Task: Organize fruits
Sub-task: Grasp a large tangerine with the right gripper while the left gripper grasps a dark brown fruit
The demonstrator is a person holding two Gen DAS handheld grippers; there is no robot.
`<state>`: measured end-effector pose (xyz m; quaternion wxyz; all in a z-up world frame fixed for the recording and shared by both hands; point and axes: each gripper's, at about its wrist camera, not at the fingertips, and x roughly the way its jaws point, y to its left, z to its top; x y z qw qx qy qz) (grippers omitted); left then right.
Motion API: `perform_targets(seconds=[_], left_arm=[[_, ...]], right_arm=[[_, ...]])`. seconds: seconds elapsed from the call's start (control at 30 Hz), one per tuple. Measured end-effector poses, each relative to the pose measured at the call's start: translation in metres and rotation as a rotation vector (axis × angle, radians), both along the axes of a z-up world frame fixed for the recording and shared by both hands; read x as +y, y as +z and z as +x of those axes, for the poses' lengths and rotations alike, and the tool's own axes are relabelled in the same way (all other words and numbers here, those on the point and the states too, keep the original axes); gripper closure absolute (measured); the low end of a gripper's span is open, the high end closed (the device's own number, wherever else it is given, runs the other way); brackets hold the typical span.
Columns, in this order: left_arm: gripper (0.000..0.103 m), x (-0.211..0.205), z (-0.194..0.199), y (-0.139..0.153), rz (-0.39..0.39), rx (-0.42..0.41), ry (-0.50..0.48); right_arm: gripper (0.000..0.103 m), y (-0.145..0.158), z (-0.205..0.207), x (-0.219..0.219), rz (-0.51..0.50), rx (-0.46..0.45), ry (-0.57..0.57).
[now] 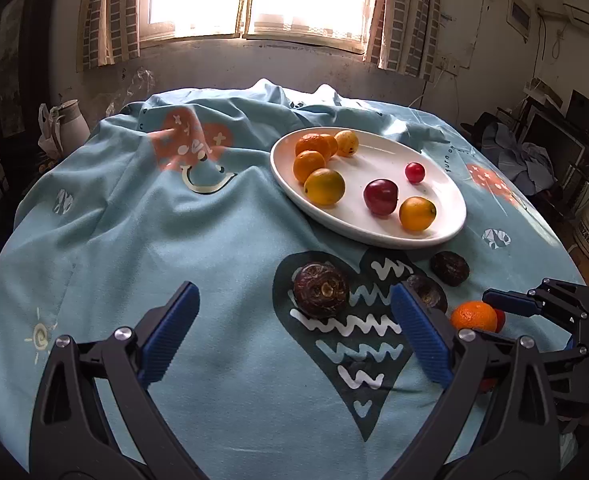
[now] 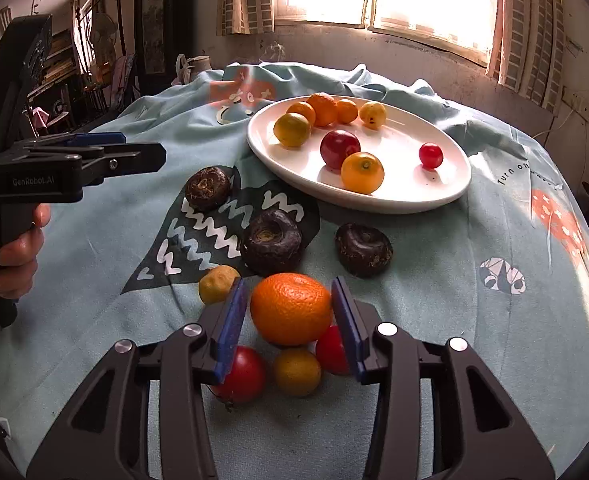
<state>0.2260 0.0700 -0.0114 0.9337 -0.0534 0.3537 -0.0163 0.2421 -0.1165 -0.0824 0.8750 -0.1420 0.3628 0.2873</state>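
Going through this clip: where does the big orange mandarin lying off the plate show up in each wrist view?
Left wrist view: the mandarin sits at lower right on the blue cloth, beside the right tongs.
Right wrist view: the same mandarin is low in the centre, between the right tongs' blue pads, on top of smaller fruits.
Shared landmark: the white oval plate lies beyond it in both views.

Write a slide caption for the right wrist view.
Right gripper brackets a tangerine on the blue tablecloth, near three dark fruits and a white plate of fruit.
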Motion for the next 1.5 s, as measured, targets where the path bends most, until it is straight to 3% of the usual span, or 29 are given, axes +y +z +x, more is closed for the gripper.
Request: perform_targets(seconds=[0.1, 0.47, 0.7, 0.83, 0.9, 1.07, 1.23, 1.37, 1.5], left_arm=[[0.005, 0.0, 0.0, 0.0, 0.003, 0.002, 0.0], [0.005, -0.001, 0.002, -0.003, 0.019, 0.005, 0.003], [0.006, -0.015, 0.009, -0.018, 0.106, 0.031, -0.061], [0.02, -0.027, 0.016, -0.026, 0.161, 0.039, -0.114], [0.029, -0.029, 0.023, -0.031, 0.149, 0.058, -0.134], [0.041, -0.025, 0.044, -0.043, 0.1, 0.12, -0.147], [0.05, -0.022, 0.053, -0.05, 0.068, 0.16, -0.143], [0.05, -0.025, 0.054, -0.05, 0.08, 0.161, -0.15], [0.059, -0.028, 0.054, -0.05, 0.089, 0.159, -0.159]], right_arm=[[0.058, -0.006, 0.003, 0.002, -0.034, 0.001, -0.021], [0.061, -0.006, 0.007, -0.001, -0.017, 0.002, -0.037], [0.062, 0.018, 0.012, -0.028, 0.203, 0.033, -0.083], [0.062, 0.02, 0.012, -0.032, 0.231, 0.053, -0.096], [0.062, 0.019, 0.012, -0.031, 0.235, 0.06, -0.093], [0.062, 0.018, 0.012, -0.031, 0.233, 0.073, -0.097], [0.062, 0.015, 0.013, -0.032, 0.232, 0.089, -0.106], [0.062, 0.015, 0.014, -0.033, 0.235, 0.09, -0.11], [0.062, 0.015, 0.013, -0.033, 0.232, 0.087, -0.112]])
